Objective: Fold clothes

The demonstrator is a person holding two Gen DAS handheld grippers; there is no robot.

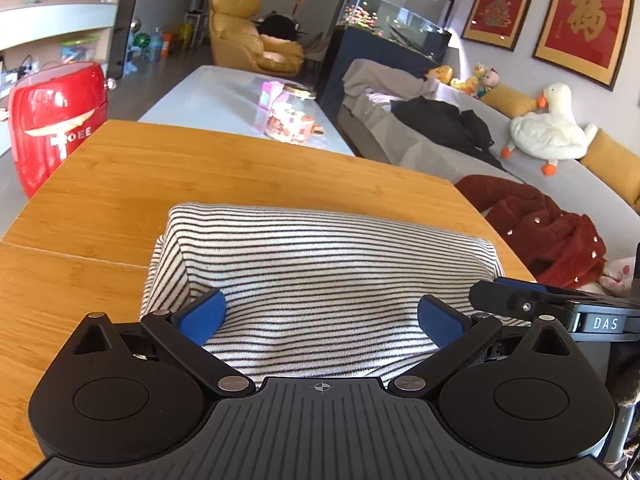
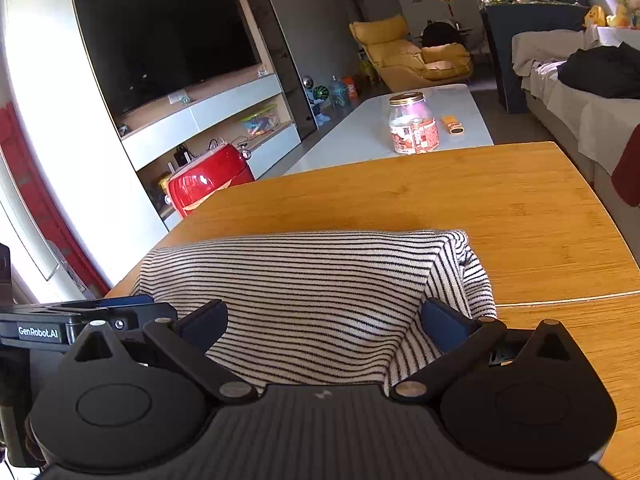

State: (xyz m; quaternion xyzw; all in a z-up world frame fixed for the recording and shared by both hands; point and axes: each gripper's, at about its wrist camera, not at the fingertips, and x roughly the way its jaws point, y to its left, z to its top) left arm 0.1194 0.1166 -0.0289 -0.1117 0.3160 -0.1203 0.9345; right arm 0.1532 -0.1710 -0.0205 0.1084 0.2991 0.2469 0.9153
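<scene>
A black-and-white striped garment point(image 1: 320, 272) lies folded into a compact bundle on the wooden table point(image 1: 200, 168). My left gripper point(image 1: 320, 316) is open, its blue pads wide apart over the near part of the bundle's left half. My right gripper point(image 2: 324, 322) is open too, jaws spread over the near part of the bundle's point(image 2: 304, 276) right half. The right gripper's body point(image 1: 560, 308) shows at the right edge of the left wrist view. Neither gripper holds cloth.
A red appliance point(image 1: 52, 120) stands beyond the table's left edge. A glass jar point(image 2: 414, 124) sits on a white coffee table point(image 2: 360, 128) behind. A sofa point(image 1: 460, 152) with a red fuzzy garment point(image 1: 540, 228), black clothes and a plush duck lies to the right.
</scene>
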